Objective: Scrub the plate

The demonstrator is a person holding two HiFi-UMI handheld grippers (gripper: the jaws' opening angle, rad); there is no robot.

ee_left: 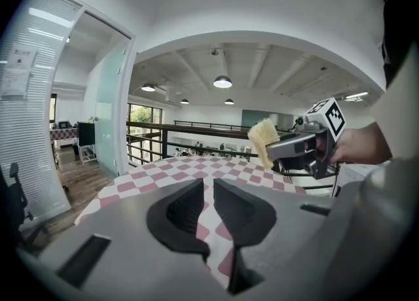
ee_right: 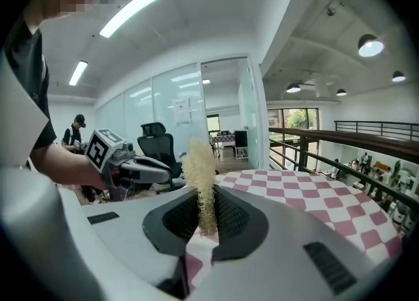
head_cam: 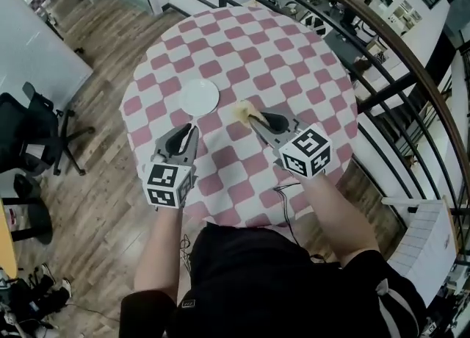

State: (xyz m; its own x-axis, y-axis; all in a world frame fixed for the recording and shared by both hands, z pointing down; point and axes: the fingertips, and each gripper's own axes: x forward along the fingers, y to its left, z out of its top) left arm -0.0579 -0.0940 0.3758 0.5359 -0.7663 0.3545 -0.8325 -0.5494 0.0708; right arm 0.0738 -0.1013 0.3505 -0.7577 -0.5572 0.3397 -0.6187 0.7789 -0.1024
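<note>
A small white plate (head_cam: pixel 199 97) lies on the round table (head_cam: pixel 294 57), which has a pink-and-white checked cloth. My left gripper (head_cam: pixel 191 131) hovers just this side of the plate; its jaws stand a narrow gap apart with nothing between them (ee_left: pixel 208 192). To the right of the plate, my right gripper (head_cam: pixel 252 117) is shut on a yellow fibrous sponge (head_cam: pixel 242 112), which sticks up from between its jaws (ee_right: pixel 200 175). In the left gripper view the right gripper (ee_left: pixel 273 152) with the sponge (ee_left: pixel 264 137) is held above the table. The plate is hidden in both gripper views.
A dark metal railing (head_cam: pixel 382 50) curves round the table's far and right side. A black office chair (head_cam: pixel 29 134) stands on the wooden floor to the left. Glass office walls and a person (ee_right: pixel 78 129) show beyond the left gripper (ee_right: pixel 171 173).
</note>
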